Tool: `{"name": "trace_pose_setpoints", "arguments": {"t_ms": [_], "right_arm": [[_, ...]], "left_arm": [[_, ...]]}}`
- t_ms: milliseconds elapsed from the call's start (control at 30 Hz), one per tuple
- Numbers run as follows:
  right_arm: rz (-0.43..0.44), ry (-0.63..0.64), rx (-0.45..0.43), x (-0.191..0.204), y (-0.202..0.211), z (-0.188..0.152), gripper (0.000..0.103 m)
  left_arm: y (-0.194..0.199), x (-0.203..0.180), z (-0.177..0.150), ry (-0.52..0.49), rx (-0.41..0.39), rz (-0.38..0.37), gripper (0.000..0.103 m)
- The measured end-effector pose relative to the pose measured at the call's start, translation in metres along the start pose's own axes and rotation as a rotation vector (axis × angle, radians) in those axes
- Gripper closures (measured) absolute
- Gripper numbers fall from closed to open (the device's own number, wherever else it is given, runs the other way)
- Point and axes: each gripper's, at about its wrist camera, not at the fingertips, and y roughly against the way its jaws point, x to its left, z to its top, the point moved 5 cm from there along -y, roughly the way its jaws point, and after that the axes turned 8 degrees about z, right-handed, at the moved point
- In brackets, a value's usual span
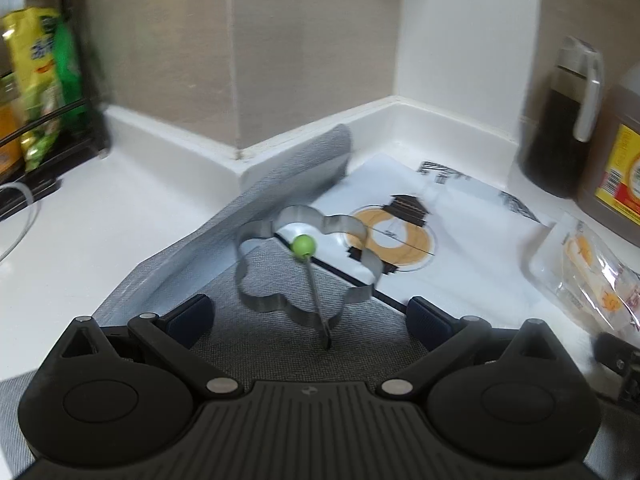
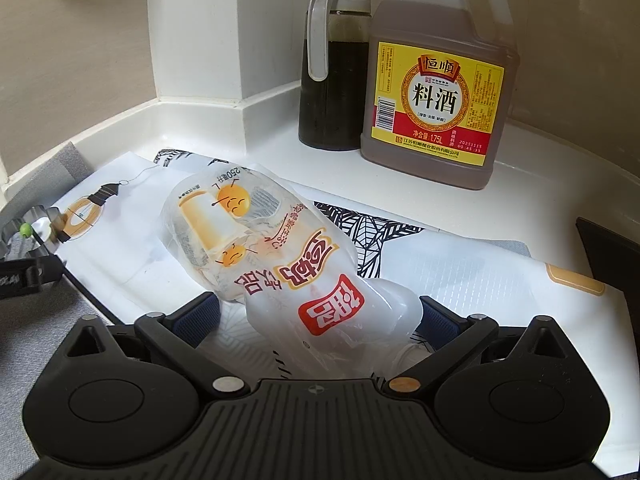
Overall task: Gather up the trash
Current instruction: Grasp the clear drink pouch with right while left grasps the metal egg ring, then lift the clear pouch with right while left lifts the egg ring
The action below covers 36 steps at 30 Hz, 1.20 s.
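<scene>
Two hand-held grippers are showing, one per wrist view. Your right hand-held gripper is pointing down at a clear plastic drink pouch with orange and red print, lying on a printed white placemat on the white tabletop. Its jaws are standing wide apart, and the pouch's lower end is sitting between them; the right pad looks just beside the plastic, but you cannot tell if it is touching. No firm clamp is visible.

Your left hand-held gripper is also standing wide apart, holding nothing. Between and just beyond its fingers, a flower-shaped metal egg ring with a green knob is resting partly on a grey mat and partly on the placemat. In this view the pouch is lying at the right edge of the frame.

A dark sauce dispenser and a cooking wine jug are standing side by side in the upper right of the right view, against the wall. Yellow and green snack bags are sitting in a black rack in the upper left of the left view.
</scene>
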Motion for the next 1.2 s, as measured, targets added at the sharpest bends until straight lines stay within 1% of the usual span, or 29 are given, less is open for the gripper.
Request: {"name": "trace_pose_setpoints", "arguments": {"t_ms": [33,67,100,133,200,233,267,300,367,467,533,633,700,733,767,800,833,867,967,1100,1133,1200], "right_arm": [[0.002,0.001,-0.016,0.001,0.003,0.0,0.021],[0.009,0.005,-0.029,0.001,0.005,0.0,0.022],[0.014,0.013,-0.025,0.002,0.005,0.0,0.023],[0.017,0.019,-0.029,0.004,0.006,0.0,0.026],[0.029,0.027,-0.048,0.006,0.01,0.0,0.034],[0.038,0.031,-0.074,0.007,0.013,0.001,0.047],[0.055,0.035,-0.108,0.009,0.018,0.003,0.055],[0.059,0.039,-0.125,0.011,0.021,0.004,0.055],[0.053,0.048,-0.125,0.012,0.02,0.003,0.056],[0.069,0.01,-0.139,0.007,0.023,0.005,0.057],[0.082,-0.032,-0.153,0.002,0.025,0.007,0.057],[0.077,-0.066,-0.19,-0.004,0.029,0.009,0.057],[0.076,-0.072,-0.21,-0.004,0.032,0.01,0.057],[0.078,-0.072,-0.216,-0.004,0.033,0.01,0.057],[0.078,-0.072,-0.224,-0.003,0.034,0.01,0.057],[0.078,-0.069,-0.233,-0.003,0.035,0.01,0.057],[0.08,-0.065,-0.24,-0.002,0.037,0.011,0.057],[0.08,-0.061,-0.243,-0.002,0.037,0.011,0.057],[0.072,-0.05,-0.224,0.0,0.034,0.009,0.057],[0.068,-0.055,-0.18,-0.001,0.027,0.005,0.057],[0.066,-0.053,-0.171,-0.001,0.026,0.005,0.057],[0.062,-0.042,-0.164,0.001,0.025,0.004,0.056]], "left_arm": [[0.003,0.0,0.001,0.006,-0.003,0.006,0.015],[0.008,0.0,0.002,0.008,-0.013,0.0,0.038],[0.011,0.0,0.003,0.005,-0.01,0.001,0.048],[0.013,-0.001,0.004,0.003,0.002,-0.016,0.077],[0.019,0.0,0.004,0.014,0.008,-0.031,0.075],[0.024,0.001,0.004,0.013,-0.002,-0.04,0.075],[0.027,0.001,0.004,0.007,-0.017,-0.045,0.075],[0.031,0.001,0.003,-0.002,-0.03,-0.045,0.075],[0.037,0.001,0.0,-0.017,-0.043,-0.042,0.076],[0.046,0.002,0.0,-0.024,-0.064,-0.046,0.076],[0.054,0.007,0.001,-0.01,-0.076,-0.062,0.076],[0.069,0.014,0.005,0.016,-0.094,-0.092,0.078],[0.078,0.018,0.006,0.026,-0.102,-0.114,0.084],[0.083,0.019,0.006,0.029,-0.101,-0.129,0.091],[0.086,0.021,0.006,0.033,-0.1,-0.139,0.094],[0.089,0.021,0.005,0.03,-0.101,-0.142,0.096],[0.093,0.021,0.005,0.02,-0.107,-0.141,0.1],[0.095,0.02,0.004,0.004,-0.113,-0.136,0.101],[0.091,0.017,-0.003,-0.044,-0.102,-0.12,0.101],[0.078,0.016,-0.017,-0.082,-0.045,-0.128,0.1],[0.076,0.017,-0.02,-0.089,-0.037,-0.125,0.097],[0.073,0.018,-0.024,-0.094,-0.029,-0.122,0.087]]}}
